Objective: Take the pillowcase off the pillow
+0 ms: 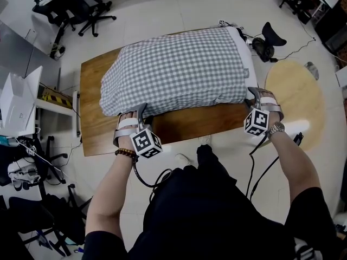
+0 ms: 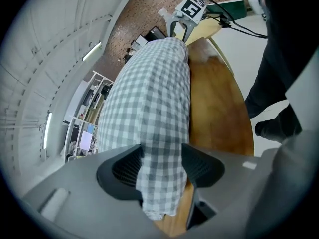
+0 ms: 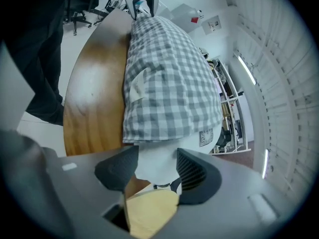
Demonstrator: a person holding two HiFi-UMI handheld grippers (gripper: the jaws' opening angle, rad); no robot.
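Observation:
A pillow in a grey checked pillowcase [image 1: 179,69] lies across the wooden table [image 1: 95,91]. At its right end the bare white pillow [image 1: 244,50] sticks out of the case. My left gripper [image 1: 133,115] is at the near left corner. In the left gripper view the checked corner [image 2: 159,173] hangs loosely between the jaws of the left gripper [image 2: 162,166], unpinched. My right gripper [image 1: 259,93] is at the near right corner. The white pillow end [image 3: 157,156] lies between the open jaws of the right gripper [image 3: 155,166], just beyond the case's hem [image 3: 164,131].
A pale round table [image 1: 295,102] stands right of the wooden one, under my right hand. A black device with cables [image 1: 267,41] sits by the pillow's far right end. Office chairs [image 1: 81,7] stand at the back left, and a white box [image 1: 19,102] is on the left.

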